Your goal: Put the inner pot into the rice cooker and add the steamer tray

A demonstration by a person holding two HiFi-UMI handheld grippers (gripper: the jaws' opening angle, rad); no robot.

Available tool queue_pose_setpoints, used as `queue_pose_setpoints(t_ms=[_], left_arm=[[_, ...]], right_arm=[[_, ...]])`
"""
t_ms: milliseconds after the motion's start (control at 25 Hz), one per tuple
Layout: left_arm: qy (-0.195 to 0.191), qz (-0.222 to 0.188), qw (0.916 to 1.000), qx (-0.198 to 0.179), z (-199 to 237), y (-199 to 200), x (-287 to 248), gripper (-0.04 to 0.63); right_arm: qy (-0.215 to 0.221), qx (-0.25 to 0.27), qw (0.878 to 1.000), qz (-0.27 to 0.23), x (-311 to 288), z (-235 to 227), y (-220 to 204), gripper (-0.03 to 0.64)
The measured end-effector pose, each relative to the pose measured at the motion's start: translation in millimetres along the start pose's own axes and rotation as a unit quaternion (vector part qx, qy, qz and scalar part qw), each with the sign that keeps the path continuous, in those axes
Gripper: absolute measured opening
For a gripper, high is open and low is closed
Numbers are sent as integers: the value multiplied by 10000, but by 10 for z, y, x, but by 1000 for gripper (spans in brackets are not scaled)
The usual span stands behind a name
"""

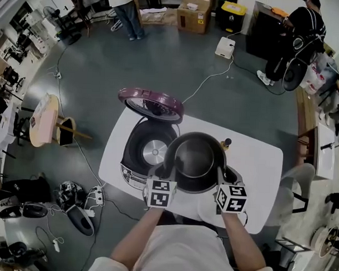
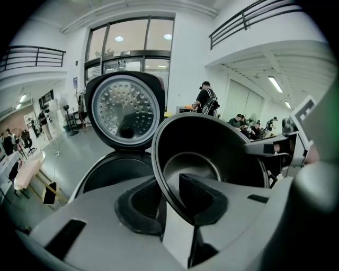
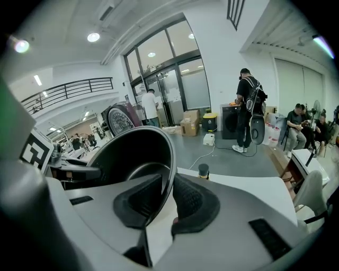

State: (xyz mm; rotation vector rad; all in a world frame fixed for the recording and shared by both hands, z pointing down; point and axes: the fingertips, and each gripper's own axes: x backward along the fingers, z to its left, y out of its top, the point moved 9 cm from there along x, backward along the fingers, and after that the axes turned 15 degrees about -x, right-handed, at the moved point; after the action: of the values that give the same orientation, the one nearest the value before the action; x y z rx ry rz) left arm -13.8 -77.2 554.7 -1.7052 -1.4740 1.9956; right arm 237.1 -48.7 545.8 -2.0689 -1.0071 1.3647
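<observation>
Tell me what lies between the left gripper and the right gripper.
The inner pot; left gripper and right gripper clamp its rim, in the head view.

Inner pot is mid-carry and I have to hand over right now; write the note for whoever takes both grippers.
Left gripper: fingers shut on the left rim of the dark round metal inner pot.
Right gripper: fingers shut on the pot's right rim.
Pot: held off the white table, just right of the white rice cooker; its maroon lid stands open, cavity empty.
Done: pot gripped by both.
Left: lower pot into cooker, then add steamer tray; I cannot pick the tray out in these views.
</observation>
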Motion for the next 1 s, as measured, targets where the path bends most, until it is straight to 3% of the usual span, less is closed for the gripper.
queue_pose_setpoints(t_ms=[1000], left_arm=[[355,145,9990,229,1334,-456,477,124]], right_arm=[[384,267,9987,191,-639,1382,-100,83]])
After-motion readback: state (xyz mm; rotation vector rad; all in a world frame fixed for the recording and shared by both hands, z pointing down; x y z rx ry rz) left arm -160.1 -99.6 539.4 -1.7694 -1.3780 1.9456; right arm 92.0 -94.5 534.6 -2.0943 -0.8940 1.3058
